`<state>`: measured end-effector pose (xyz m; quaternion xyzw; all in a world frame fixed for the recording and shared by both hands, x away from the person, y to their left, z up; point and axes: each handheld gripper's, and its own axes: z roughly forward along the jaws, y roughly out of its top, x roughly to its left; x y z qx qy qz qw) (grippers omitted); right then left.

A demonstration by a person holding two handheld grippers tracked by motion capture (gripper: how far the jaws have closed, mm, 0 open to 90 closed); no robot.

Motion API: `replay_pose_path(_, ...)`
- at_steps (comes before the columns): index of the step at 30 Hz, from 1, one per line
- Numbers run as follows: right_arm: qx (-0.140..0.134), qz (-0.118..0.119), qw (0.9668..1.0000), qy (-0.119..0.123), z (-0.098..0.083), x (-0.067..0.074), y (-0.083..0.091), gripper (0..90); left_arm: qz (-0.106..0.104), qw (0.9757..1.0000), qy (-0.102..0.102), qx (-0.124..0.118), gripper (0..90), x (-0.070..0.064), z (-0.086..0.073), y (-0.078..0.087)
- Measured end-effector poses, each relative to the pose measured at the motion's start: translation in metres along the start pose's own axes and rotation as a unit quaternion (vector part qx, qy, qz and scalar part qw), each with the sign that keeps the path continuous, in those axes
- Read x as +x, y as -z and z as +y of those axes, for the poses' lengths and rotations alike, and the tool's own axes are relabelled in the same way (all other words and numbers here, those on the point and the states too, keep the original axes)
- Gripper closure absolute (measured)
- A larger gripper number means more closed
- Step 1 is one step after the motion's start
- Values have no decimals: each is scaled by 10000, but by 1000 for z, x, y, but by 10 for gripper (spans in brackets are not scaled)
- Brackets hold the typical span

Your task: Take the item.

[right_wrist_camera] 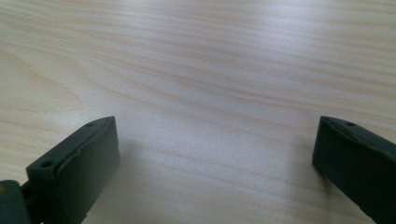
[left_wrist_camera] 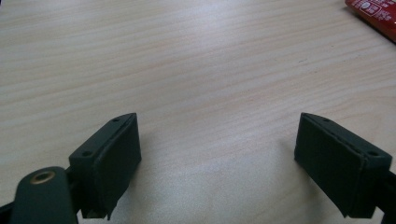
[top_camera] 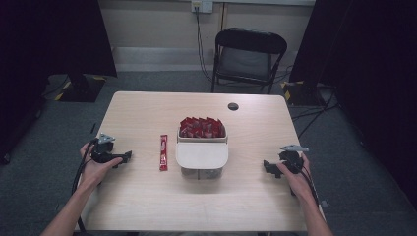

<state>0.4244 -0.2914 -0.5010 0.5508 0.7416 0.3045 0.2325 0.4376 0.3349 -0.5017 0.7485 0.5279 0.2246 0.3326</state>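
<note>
A clear box [top_camera: 202, 147] stands at the table's middle, its far half packed with several red sachets [top_camera: 201, 127] and its near half covered by a pale lid. One long red sachet [top_camera: 163, 152] lies flat just left of the box; its corner [left_wrist_camera: 373, 14] also reaches into the left gripper view. My left gripper [top_camera: 123, 158] rests on the table left of that sachet, jaws wide open over bare wood [left_wrist_camera: 217, 135]. My right gripper [top_camera: 268, 167] sits right of the box, also open with nothing between its jaws [right_wrist_camera: 217, 149].
The light wooden table [top_camera: 147, 201] has a dark round cable hole [top_camera: 233, 106] near its far edge. A black folding chair [top_camera: 248, 56] stands beyond the table. Dark curtains hang at both sides, and cables run across the grey floor.
</note>
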Motion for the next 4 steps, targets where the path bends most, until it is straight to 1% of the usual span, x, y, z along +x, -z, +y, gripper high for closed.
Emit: replay_pose_path(4, 0, -4, 10000, -4, 0, 0, 0, 1, 43, 10000, 12, 14, 134, -1, 0, 0)
